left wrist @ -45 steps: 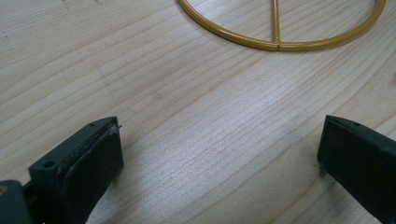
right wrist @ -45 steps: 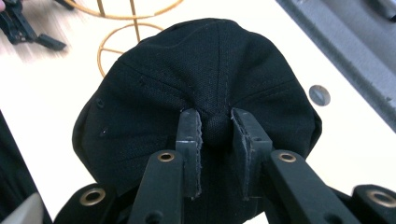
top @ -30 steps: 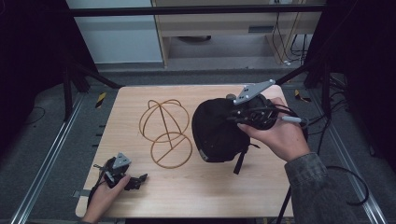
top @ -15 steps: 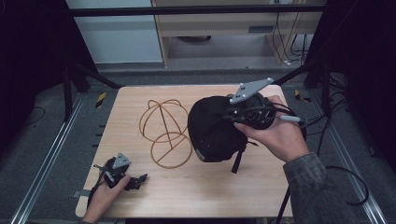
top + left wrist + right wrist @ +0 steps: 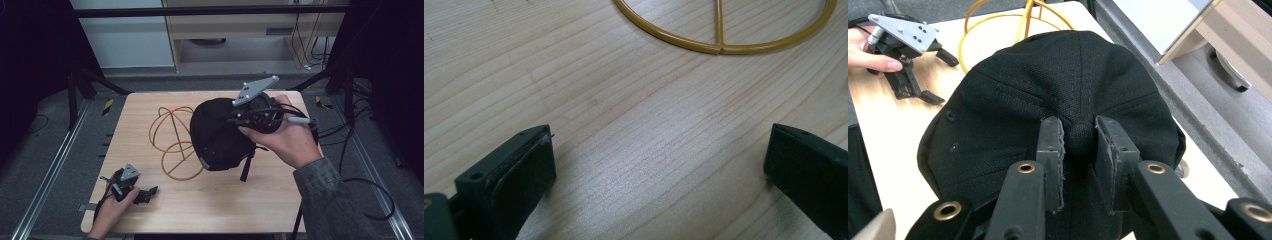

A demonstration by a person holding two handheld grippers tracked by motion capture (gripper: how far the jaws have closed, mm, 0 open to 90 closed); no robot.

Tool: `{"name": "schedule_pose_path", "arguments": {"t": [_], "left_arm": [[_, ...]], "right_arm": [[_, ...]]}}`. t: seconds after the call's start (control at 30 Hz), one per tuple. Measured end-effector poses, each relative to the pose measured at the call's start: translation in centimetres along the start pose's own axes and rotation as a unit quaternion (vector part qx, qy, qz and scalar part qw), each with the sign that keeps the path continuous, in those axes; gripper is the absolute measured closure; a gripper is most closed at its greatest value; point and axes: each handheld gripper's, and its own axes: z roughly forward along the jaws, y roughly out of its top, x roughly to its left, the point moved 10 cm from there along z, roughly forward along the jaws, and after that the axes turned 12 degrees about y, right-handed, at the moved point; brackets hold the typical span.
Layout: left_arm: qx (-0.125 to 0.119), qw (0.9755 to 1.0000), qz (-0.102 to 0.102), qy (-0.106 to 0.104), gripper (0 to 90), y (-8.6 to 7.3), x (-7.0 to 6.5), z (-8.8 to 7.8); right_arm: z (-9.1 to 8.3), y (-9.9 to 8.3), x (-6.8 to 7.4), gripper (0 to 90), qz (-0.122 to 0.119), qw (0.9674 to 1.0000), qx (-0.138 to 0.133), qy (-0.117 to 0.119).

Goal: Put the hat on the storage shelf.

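A black cap [image 5: 215, 137] hangs lifted over the middle of the wooden table [image 5: 250, 205], its strap dangling below. My right gripper [image 5: 236, 119] is shut on the cap's crown; in the right gripper view the pads pinch the fabric around the top button [image 5: 1079, 131]. The cap [image 5: 1008, 95] spreads out under the jaws. A yellow wire frame [image 5: 172, 142] stands just left of the cap, partly hidden behind it. My left gripper [image 5: 145, 192] lies on the table's front left corner, open, with bare wood between its jaws [image 5: 659, 160] and the frame's base ring [image 5: 719, 47] ahead.
Metal rails [image 5: 50, 170] run along the floor left of the table. Cables [image 5: 350, 145] trail off the table's right side from the right gripper. A cabinet [image 5: 240, 25] stands beyond the far edge. Bare wood lies in front of the cap.
My right gripper has carried the cap left and upward, so it now overlaps the wire frame's right side. The left gripper has stayed in place.
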Motion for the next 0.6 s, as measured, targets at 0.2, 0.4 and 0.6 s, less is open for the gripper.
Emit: {"name": "schedule_pose_path", "arguments": {"t": [0.2,0.4,0.6], "left_arm": [[0.0,1.0,-0.001,0.0,0.0,0.0,0.0,0.0],[0.0,1.0,0.0,0.001,0.0,0.0,0.0,0.0],[0.0,1.0,0.0,0.0,0.0,0.0,0.0,0.0]], "right_arm": [[0.5,1.7,0.6,74.1,-0.014,0.9999,-0.002,0.004],[1.1,3.4,1.0,74.1,-0.027,0.9996,0.0,0.007],[2.1,4.5,1.2,74.0,-0.036,0.9993,0.004,0.012]]}}
